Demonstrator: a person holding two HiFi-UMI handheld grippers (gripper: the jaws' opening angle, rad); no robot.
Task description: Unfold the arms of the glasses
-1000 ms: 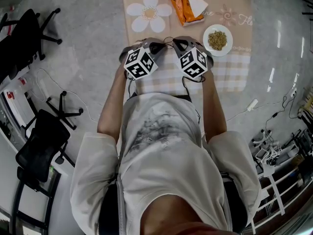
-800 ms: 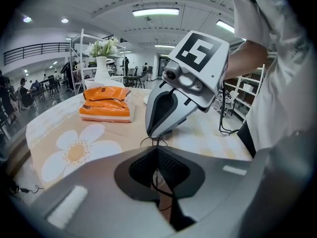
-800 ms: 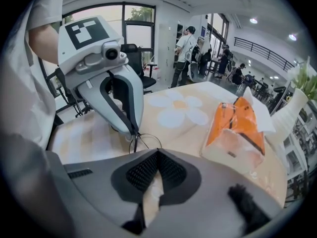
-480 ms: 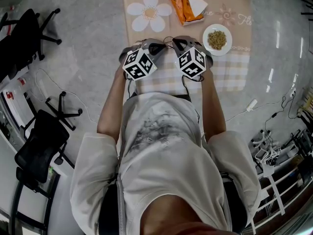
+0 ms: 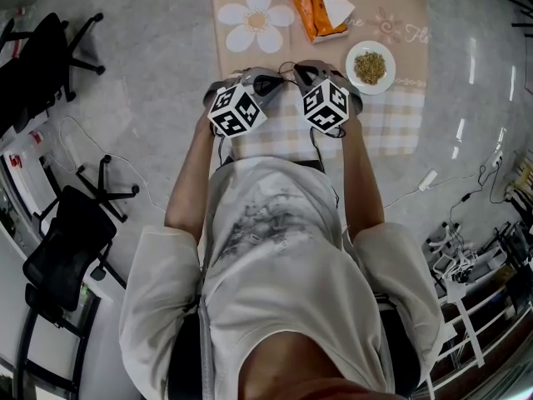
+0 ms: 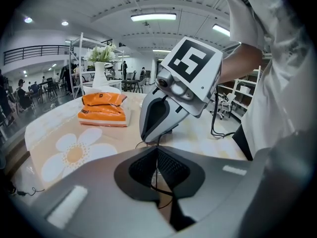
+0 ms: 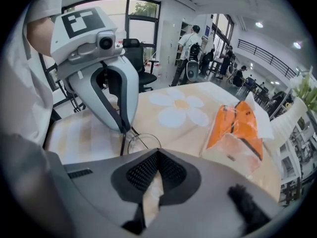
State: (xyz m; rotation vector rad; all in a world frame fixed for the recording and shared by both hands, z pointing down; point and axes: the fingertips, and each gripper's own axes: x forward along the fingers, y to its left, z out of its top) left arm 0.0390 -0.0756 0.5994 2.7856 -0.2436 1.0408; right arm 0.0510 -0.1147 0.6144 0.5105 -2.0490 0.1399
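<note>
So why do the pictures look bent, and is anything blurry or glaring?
Head view: wide-angle lens bows the room's edges; light streaks glare on the glossy grey surface. Left gripper view: dark rounded corners, near jaws soft. Right gripper view: window washed out, glasses fairly sharp.

- I'm looking into a big open-plan office hall, with long strip lights [image 6: 153, 17] on a high white ceiling and a railed mezzanine [image 6: 34, 51] along one wall.
- Black swivel chairs [image 5: 62, 248] stand on the pale polished floor.
- People [image 6: 22, 88] sit at tables further back, and white shelving racks [image 6: 249, 88] stand behind.
</note>
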